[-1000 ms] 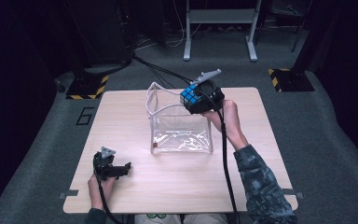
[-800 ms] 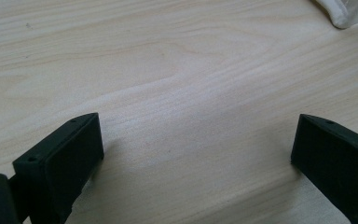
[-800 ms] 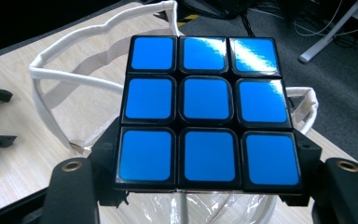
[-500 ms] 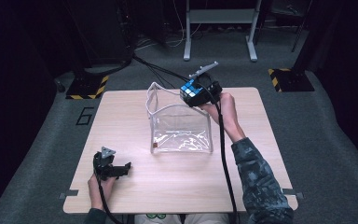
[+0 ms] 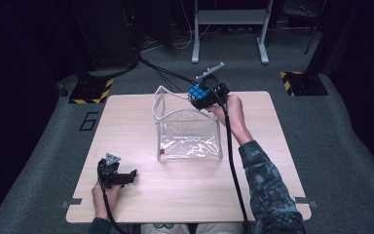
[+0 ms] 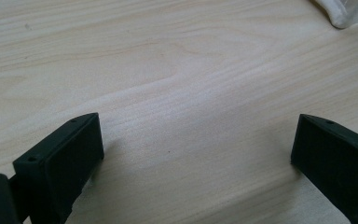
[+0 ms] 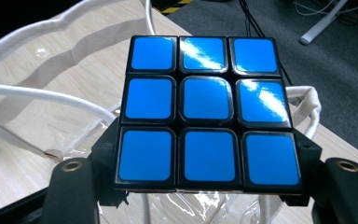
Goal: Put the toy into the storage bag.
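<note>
A puzzle cube with a blue face is held in the air, my right gripper shut on it, its black jaws pressing the cube's two sides. The cube hangs over the back right rim of a clear plastic bag with white piping, which stands with its mouth wide on the wooden table. The bag's white rim curves under the cube. My left gripper rests near the table's front left corner, open, bare wood between its two jaws.
A white bag corner shows at the top right of the left gripper view. Black cables trail across the grey carpet behind the table. A metal stand and striped floor plates lie beyond the far edge.
My right gripper has carried the cube a little leftward and toward the back rim of the bag. The left gripper has stayed put.
</note>
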`<state>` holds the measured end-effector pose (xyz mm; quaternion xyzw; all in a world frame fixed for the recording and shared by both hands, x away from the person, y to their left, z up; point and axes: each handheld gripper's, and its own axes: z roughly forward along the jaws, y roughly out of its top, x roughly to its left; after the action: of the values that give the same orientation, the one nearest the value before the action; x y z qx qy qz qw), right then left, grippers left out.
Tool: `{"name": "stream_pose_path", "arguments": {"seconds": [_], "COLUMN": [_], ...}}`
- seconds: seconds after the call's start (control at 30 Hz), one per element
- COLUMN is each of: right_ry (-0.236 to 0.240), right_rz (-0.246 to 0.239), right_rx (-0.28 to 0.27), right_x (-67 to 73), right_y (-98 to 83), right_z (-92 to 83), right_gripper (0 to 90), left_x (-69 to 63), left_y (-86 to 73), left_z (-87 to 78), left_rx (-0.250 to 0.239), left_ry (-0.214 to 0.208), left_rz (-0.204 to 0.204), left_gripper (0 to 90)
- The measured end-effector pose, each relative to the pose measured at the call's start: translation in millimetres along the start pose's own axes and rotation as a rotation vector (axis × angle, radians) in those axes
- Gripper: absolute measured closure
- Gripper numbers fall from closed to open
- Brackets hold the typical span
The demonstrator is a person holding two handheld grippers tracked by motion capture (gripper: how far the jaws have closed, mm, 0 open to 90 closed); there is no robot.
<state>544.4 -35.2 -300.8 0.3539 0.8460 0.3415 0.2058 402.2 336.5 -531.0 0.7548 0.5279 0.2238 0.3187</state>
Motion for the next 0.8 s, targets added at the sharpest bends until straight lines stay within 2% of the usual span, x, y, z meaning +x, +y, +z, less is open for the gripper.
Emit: {"name": "stream_pose_path", "arguments": {"seconds": [0.07,0.2,0.47,0.8], "right_ry": [0.003,0.0,0.01,0.022], "right_rz": [0.021,0.016,0.017,0.016], "right_rx": [0.004,0.016,0.052,0.066], "right_x": [-3.6,-7.4,-5.3,-6.1], "right_y": [-0.3,-0.2,-0.5,-3.1], "right_z": [1.7,4.2,10.3,16.7], "right_gripper": [33.3,33.3,33.3,33.1], "left_x": [-0.1,0.0,-0.1,-0.1], "left_y": [0.0,0.0,0.0,-0.1], "left_z": [-0.1,0.0,-0.1,-0.1], "left_rx": [0.002,0.0,0.002,-0.001], "left_ry": [-0.001,0.0,-0.001,-0.003], "left_rz": [-0.001,0.0,-0.001,-0.001], "left_gripper": [2.0,2.0,2.0,2.1]}}
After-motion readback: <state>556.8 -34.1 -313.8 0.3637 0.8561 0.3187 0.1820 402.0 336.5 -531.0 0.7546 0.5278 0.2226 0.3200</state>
